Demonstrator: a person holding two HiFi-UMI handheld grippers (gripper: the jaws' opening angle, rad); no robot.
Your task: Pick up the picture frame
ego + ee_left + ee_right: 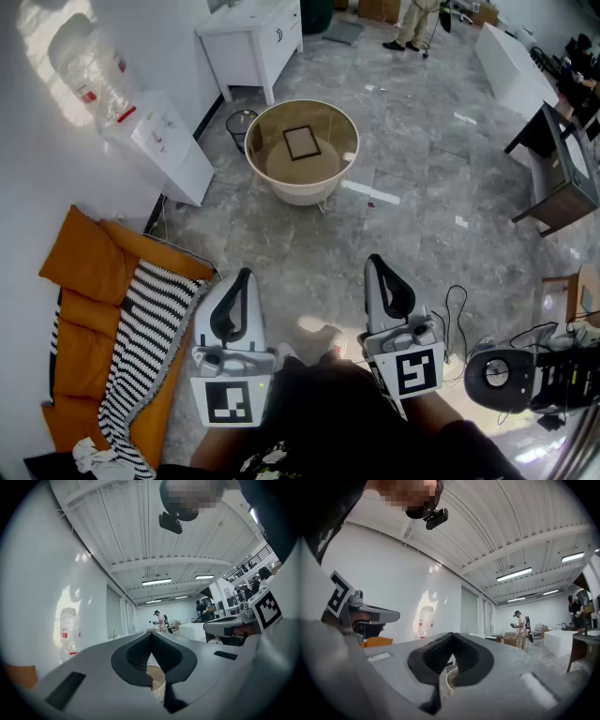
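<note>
A dark-edged picture frame [302,142] lies flat on the top of a round, white-sided table [302,192] across the floor ahead. My left gripper [243,277] and my right gripper [375,263] are held low, close to my body, side by side and well short of that table. Both point level towards it, and both are shut with nothing between the jaws. In the left gripper view the table's rim [159,679] peeks through the gap under the closed jaws [151,637]. The right gripper view shows its closed jaws [451,637] and a sliver of the table's white rim [448,680].
A white water dispenser [155,141] and a wire waste bin [240,125] stand left of the table. Orange cushions with a striped blanket [141,347] lie at my left. Cables and black equipment [497,375] sit at my right. A person [412,23] stands far off.
</note>
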